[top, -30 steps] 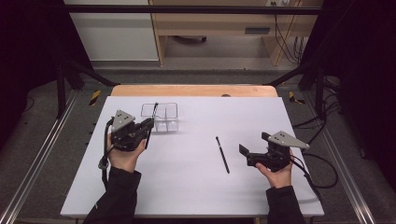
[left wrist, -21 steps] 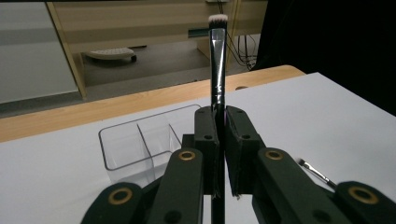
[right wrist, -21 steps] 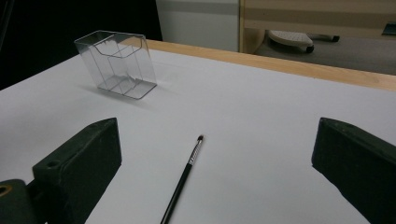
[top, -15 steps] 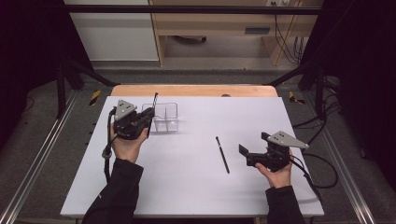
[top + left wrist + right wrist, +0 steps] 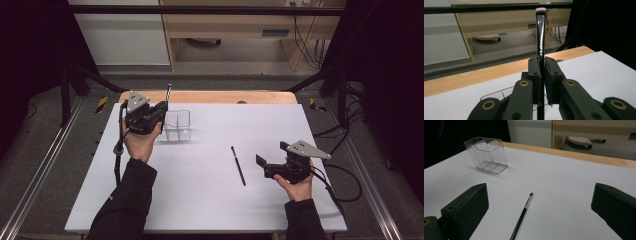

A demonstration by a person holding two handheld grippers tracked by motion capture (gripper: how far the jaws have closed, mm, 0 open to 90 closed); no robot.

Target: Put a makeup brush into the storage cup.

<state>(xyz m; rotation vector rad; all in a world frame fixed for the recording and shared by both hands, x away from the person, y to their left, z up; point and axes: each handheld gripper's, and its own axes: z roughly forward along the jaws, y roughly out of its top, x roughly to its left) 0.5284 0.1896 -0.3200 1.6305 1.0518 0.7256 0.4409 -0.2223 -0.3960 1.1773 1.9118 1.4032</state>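
My left gripper (image 5: 161, 108) is shut on a black makeup brush (image 5: 168, 93), which stands upright with its pale bristles on top. In the left gripper view the brush (image 5: 540, 32) rises between the closed jaws of the left gripper (image 5: 543, 68). The gripper hangs at the left rear corner of a clear plastic organizer (image 5: 178, 125) with compartments. A second thin black brush (image 5: 238, 165) lies flat on the white table (image 5: 200, 205). To its right my right gripper (image 5: 272, 153) is open and holds nothing. The right gripper view has that brush (image 5: 522, 216) lying between its wide jaws and the organizer (image 5: 487, 155) farther off.
A wooden strip (image 5: 215, 96) borders the table's far edge. Beyond it are a grey floor and wooden furniture legs (image 5: 172, 50). Black frame bars and metal rails run along both sides. Cables trail from the right gripper off the right edge.
My left hand has carried the upright brush away from the person and a little higher, to the organizer's left rear corner. The right hand and the lying brush have not moved.
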